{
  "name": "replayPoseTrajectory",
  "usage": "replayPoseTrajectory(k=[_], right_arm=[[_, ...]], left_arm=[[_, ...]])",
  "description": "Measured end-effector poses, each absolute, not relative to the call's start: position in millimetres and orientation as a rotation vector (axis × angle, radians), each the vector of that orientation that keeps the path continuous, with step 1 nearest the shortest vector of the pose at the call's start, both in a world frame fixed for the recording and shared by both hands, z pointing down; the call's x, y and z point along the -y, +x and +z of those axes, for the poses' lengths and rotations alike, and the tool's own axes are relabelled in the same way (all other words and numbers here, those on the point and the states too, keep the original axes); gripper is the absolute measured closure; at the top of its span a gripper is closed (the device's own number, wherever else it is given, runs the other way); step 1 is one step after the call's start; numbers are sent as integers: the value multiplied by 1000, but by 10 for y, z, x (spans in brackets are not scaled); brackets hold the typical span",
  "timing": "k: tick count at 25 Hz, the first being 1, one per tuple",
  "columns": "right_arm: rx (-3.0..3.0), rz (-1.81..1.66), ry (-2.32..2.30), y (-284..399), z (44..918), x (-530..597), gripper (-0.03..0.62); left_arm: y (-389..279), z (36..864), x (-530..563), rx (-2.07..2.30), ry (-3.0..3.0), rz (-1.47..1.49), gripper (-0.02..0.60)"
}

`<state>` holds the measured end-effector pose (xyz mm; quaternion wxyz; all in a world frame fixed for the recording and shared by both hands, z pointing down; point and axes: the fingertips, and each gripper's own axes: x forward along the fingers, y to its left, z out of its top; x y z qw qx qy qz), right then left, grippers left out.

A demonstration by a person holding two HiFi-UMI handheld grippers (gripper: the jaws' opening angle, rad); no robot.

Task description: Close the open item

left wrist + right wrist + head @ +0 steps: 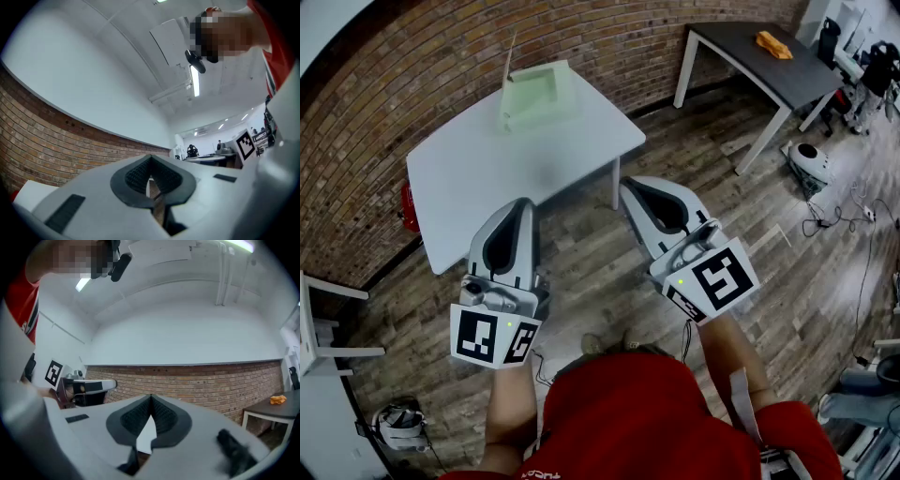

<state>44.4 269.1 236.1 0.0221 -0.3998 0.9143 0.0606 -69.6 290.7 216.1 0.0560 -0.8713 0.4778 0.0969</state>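
An open pale green box with its thin lid standing up at its left side sits at the far side of a white table. My left gripper is held over the table's near edge, jaws shut with nothing between them. My right gripper is held beside it over the floor near the table's right corner, also shut and empty. In the left gripper view the shut jaws point toward the brick wall. The right gripper view shows its shut jaws and the left gripper at the left.
A brick wall runs behind the table. A dark table with an orange thing on it stands at the back right. A white stool is at the left. Cables and gear lie on the wooden floor at the right.
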Motion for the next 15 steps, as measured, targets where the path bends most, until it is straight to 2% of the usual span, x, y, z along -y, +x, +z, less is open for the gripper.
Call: replayPoseTrajectory(k=[15], right_arm=[[-2818, 150, -1185, 566, 2319, -2709, 562]], left_arm=[[-569, 2146, -2918, -1468, -2624, 279, 569]])
